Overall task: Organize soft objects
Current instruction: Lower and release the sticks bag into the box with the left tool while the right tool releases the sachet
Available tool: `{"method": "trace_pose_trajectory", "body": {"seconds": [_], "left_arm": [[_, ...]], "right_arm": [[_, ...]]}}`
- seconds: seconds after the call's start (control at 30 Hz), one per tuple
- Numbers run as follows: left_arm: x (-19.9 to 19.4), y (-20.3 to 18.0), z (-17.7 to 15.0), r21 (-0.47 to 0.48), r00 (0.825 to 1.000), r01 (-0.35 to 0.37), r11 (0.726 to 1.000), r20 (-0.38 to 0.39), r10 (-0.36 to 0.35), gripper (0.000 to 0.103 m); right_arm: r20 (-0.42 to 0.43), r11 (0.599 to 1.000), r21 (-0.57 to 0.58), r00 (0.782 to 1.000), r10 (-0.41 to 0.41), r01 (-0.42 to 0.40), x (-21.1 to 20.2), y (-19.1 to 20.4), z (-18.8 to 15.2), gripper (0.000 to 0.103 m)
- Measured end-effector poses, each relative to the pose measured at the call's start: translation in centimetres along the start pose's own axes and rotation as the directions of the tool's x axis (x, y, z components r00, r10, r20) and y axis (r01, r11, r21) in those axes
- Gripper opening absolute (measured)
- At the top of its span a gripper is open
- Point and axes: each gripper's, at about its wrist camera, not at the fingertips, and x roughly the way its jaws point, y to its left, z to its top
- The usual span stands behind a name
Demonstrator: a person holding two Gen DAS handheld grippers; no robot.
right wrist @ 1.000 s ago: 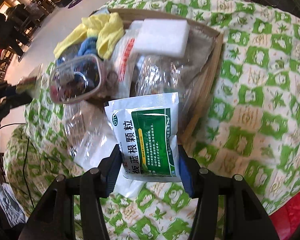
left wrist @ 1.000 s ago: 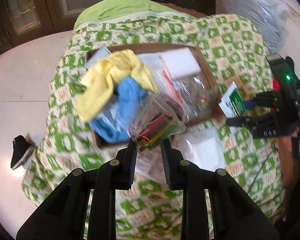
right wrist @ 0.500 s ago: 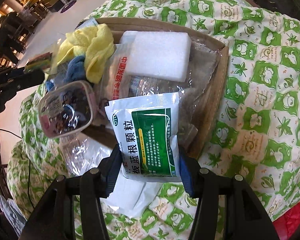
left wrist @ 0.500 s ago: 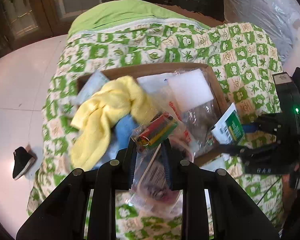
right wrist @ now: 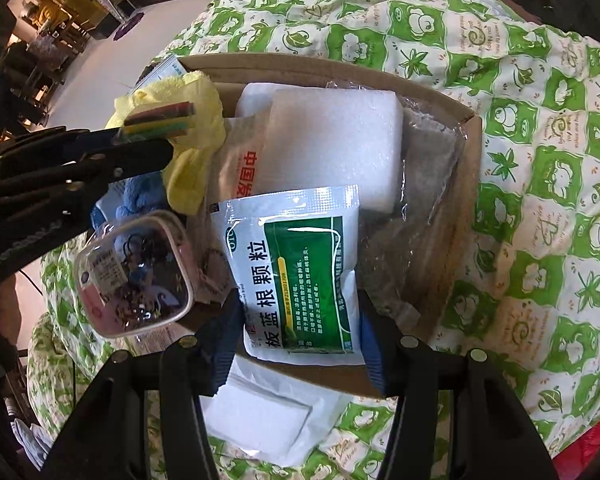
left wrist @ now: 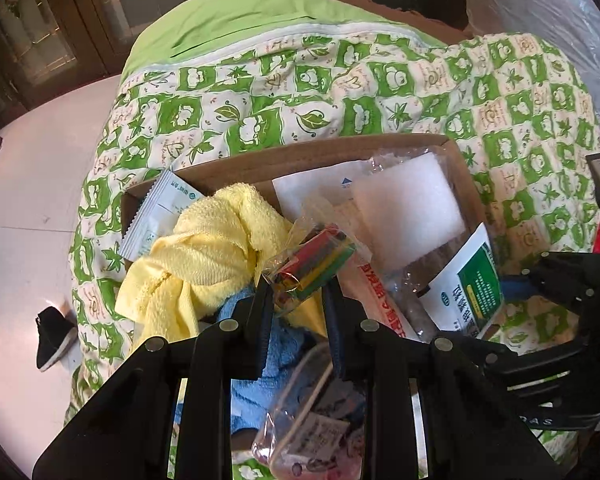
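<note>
My left gripper [left wrist: 296, 292] is shut on a clear bag of coloured sticks [left wrist: 314, 258], held over the near left part of a cardboard box [left wrist: 300, 156]. The box holds a yellow towel [left wrist: 212, 240], a blue cloth [left wrist: 284, 352], a white foam block [left wrist: 404, 208] and plastic packets. My right gripper [right wrist: 300, 320] grips a green-and-white sachet [right wrist: 296, 268] by its side edges over the box's near edge. Its jaws are opening, with the sachet still between the pads. A clear pouch of dark small items [right wrist: 136, 276] lies just left of the sachet.
The box rests on a green-and-white patterned quilt [right wrist: 540, 160]. A flat white packet [right wrist: 268, 412] lies on the quilt in front of the box. A pale floor [left wrist: 28, 200] with a black shoe [left wrist: 54, 336] is at the left, and a large plastic bag [left wrist: 540, 20] at the far right.
My left gripper has carried the bag of sticks further over the box and lower. The right gripper has edged closer to the box with the sachet.
</note>
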Motion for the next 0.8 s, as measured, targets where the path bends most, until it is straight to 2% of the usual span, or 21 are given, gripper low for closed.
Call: {"method": "trace_pose_trajectory", "body": {"seconds": [0.23,0.3,0.33,0.37,0.4,0.7,0.8], "left_arm": [[0.2,-0.5,-0.2,0.024,0.999,-0.036,0.999,0.007,0.036,0.026],[0.0,-0.7,-0.4,0.027,0.999,-0.047,0.999,0.013,0.047,0.039],[-0.2,-0.8,-0.4,0.027,0.998,-0.054,0.998,0.018,0.053,0.056],[-0.5,-0.8,-0.5,0.028,0.998,-0.06,0.998,0.027,0.059,0.07],[-0.7,-0.9,-0.6,0.029,0.997,-0.065,0.997,0.035,0.064,0.072],[-4.4,-3.3,-3.7,0.08,0.984,-0.141,0.987,0.121,0.131,0.072],[-5.3,-4.1,-5.2,0.086,0.983,-0.145,0.986,0.127,0.134,0.072]], "right_arm": [[0.034,1.0,0.014,0.999,-0.002,0.002,0.2,0.1,0.0,0.064],[0.046,1.0,0.015,0.999,0.013,-0.014,-0.3,-0.1,-0.1,0.07],[0.055,1.0,0.015,0.998,0.015,-0.016,-0.5,-0.1,-0.3,0.072],[0.063,1.0,0.013,0.998,0.013,-0.014,-0.8,-0.1,-0.4,0.072],[0.07,1.0,0.012,0.997,0.009,-0.01,-1.1,-0.1,-0.6,0.072],[0.104,0.999,0.029,0.994,0.018,-0.021,-3.3,-1.1,-4.7,0.074],[0.099,0.999,0.032,0.995,0.007,-0.01,-3.3,-1.5,-6.5,0.079]]}}
